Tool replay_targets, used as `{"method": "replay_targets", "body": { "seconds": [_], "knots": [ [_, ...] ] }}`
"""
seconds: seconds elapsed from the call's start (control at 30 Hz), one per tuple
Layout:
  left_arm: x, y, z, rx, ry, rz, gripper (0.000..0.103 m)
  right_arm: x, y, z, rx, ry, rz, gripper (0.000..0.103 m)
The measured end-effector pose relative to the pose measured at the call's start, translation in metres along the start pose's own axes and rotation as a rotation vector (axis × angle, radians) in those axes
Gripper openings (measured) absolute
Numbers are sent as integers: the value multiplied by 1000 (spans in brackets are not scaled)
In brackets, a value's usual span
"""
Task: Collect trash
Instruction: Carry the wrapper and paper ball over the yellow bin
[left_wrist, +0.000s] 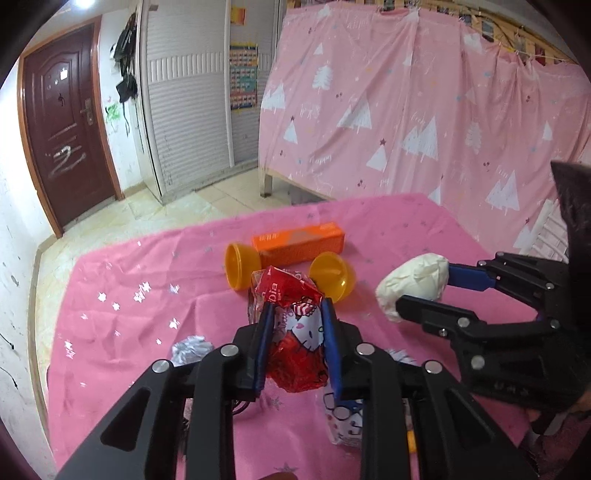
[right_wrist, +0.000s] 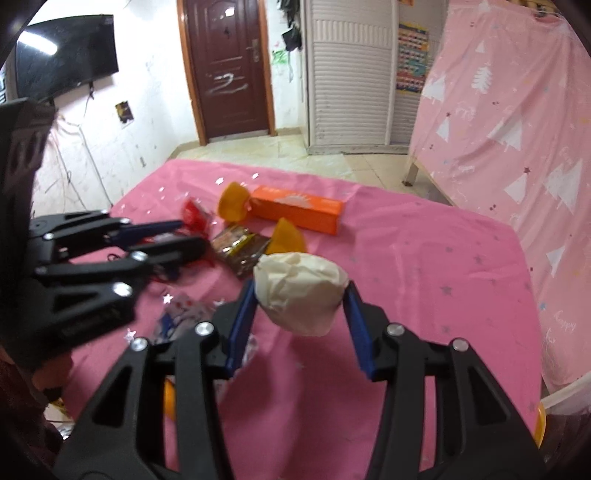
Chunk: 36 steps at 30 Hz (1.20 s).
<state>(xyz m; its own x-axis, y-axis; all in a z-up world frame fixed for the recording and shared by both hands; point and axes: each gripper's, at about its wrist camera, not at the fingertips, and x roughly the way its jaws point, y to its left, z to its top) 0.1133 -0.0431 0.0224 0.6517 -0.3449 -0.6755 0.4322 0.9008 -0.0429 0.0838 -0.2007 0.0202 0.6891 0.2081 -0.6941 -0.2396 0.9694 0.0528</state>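
A room with a brown door (left_wrist: 66, 125), white slatted wardrobe and pink tree-print curtain surrounds a worktop (left_wrist: 125, 280) draped in a pink star-print cloth. The left gripper (left_wrist: 297, 314) has its jaws closed narrowly on a crumpled red cartoon-cat wrapper (left_wrist: 299, 339), lifted clear of the cloth. The right gripper (right_wrist: 301, 295) has its jaws pressed on a crumpled white paper wad (right_wrist: 301, 291), also off the surface. Both pickups look done, so the step in hand is probably carrying the pieces away.

Beyond the left jaws lie two yellow capsule halves (left_wrist: 242, 264) and an orange carton (left_wrist: 299, 243); a brown snack packet (right_wrist: 240, 249) sits ahead of the right jaws. A foil ball (left_wrist: 192, 349) and a printed white packet (left_wrist: 345, 421) lie beneath the left gripper. No bin is visible, so the next move calls for finding it while keeping both grips firm.
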Motion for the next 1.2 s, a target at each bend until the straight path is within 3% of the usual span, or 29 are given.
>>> {"method": "replay_targets", "body": {
  "seconds": [0.2, 0.43, 0.77, 1.2],
  "knots": [
    [-26, -28, 13, 33, -49, -11, 20, -26, -28, -11, 55, -41, -54, 46],
    [-39, -89, 18, 104, -78, -84, 20, -56, -66, -33, 112, -58, -147, 46],
    [-33, -169, 20, 170, -48, -195, 20, -97, -127, -73, 210, -79, -258, 46],
    [-4, -259, 18, 241, 35, -270, 20, -108, -190, -120, 304, -56, -299, 46]
  ]
}}
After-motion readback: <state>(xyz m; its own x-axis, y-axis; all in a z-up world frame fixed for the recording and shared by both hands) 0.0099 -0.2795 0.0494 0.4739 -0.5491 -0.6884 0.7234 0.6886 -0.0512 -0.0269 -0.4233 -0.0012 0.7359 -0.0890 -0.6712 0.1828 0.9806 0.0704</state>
